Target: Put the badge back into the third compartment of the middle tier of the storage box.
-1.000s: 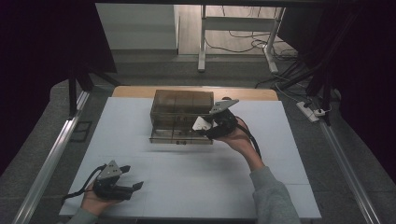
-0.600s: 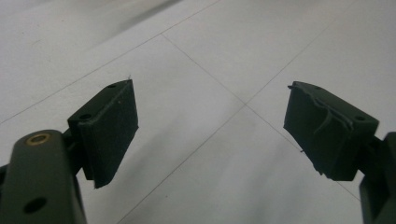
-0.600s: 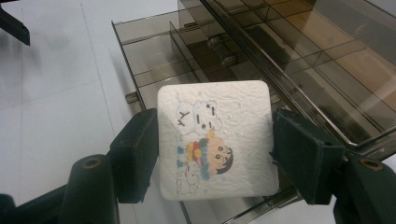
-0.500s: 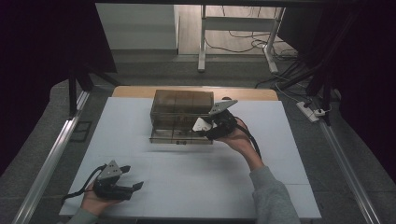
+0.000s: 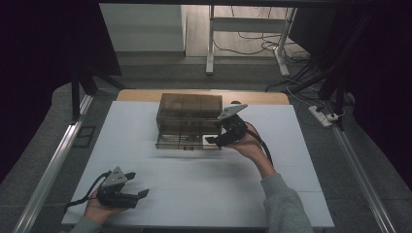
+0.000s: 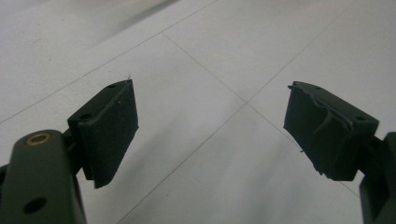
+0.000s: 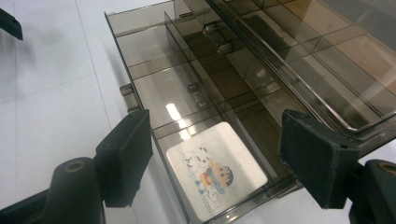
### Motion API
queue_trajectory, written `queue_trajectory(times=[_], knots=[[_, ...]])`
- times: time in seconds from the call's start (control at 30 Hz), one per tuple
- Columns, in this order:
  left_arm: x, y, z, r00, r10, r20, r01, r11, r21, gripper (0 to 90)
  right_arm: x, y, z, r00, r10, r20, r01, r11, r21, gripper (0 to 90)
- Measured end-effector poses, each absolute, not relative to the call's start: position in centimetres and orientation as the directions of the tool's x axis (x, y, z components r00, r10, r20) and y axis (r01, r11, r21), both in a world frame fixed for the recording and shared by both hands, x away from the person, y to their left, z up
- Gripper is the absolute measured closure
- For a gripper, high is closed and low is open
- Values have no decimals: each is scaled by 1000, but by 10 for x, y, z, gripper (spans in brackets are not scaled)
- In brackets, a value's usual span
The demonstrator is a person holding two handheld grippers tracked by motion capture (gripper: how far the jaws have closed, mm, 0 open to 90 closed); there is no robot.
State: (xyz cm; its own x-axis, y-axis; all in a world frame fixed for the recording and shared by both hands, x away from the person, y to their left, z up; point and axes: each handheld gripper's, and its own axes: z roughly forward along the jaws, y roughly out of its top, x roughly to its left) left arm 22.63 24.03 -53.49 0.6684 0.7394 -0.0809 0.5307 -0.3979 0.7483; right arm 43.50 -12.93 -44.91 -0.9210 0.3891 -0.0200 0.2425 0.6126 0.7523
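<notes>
A smoked clear drawer organizer (image 5: 189,109) stands at the middle back of the white table (image 5: 204,194). Its lower drawer (image 7: 154,88) is pulled out toward me. A white card with a cartoon picture (image 7: 215,175) lies flat in the drawer's front right compartment, seen in the high view as a white patch (image 5: 208,139). My right gripper (image 5: 214,141) hovers over that corner; its jaws have just been opening, and my right gripper (image 7: 217,126) is now open with the card below the gap, untouched by the pads. My left gripper (image 5: 137,184) rests at the near left, and my left gripper (image 6: 210,116) is open on nothing.
The organizer's upper tray (image 7: 327,60) overhangs the drawer at the right of the right gripper view. Metal rails (image 5: 53,165) run along both table sides. A power strip and cables (image 5: 323,115) lie on the floor beyond the right edge.
The white card, earlier at the right gripper's tips, now lies in the drawer and the jaws stand apart. Neither hand has shifted.
</notes>
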Motion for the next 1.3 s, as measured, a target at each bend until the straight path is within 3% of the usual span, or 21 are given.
queue_trajectory(times=[0.77,1.3], knots=[[226,242,-533,662,745,-86,531,-384,755,173,418,-145,-445,-898,439,-39,257,594,762,242],[226,243,-532,653,751,-93,536,-372,758,167,391,-172,-444,-850,524,-53,281,537,795,233]])
